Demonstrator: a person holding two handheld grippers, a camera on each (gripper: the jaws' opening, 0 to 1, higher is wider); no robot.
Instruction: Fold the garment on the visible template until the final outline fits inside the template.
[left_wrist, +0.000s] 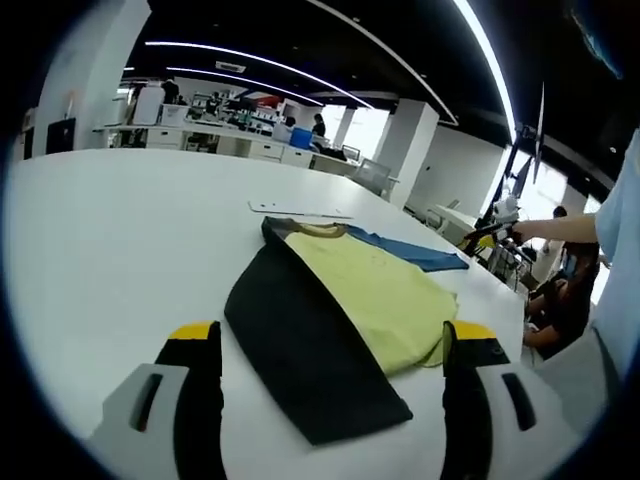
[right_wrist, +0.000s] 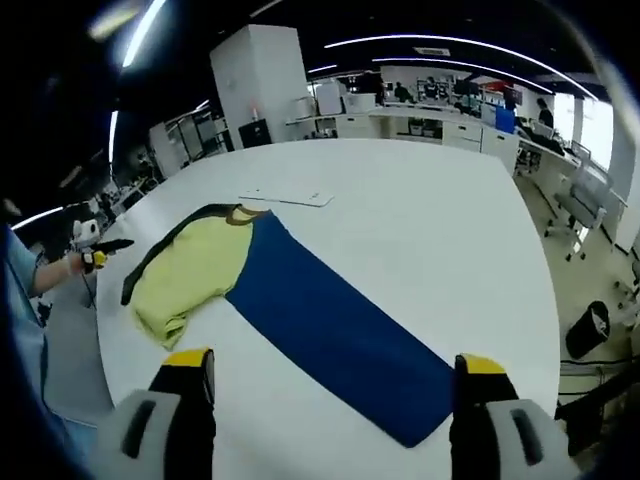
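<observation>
The garment (left_wrist: 335, 325) lies flat on the white table (left_wrist: 120, 240), just ahead of and between the left gripper (left_wrist: 332, 385)'s wide-apart, empty jaws. From the right gripper (right_wrist: 333, 395), likewise spread and holding nothing, the garment (right_wrist: 300, 300) stretches ahead between the fingers. Beyond lies a flat white strip (right_wrist: 285, 197), in an open office. The left gripper view shows a dark sleeve, the right gripper view a blue one.
</observation>
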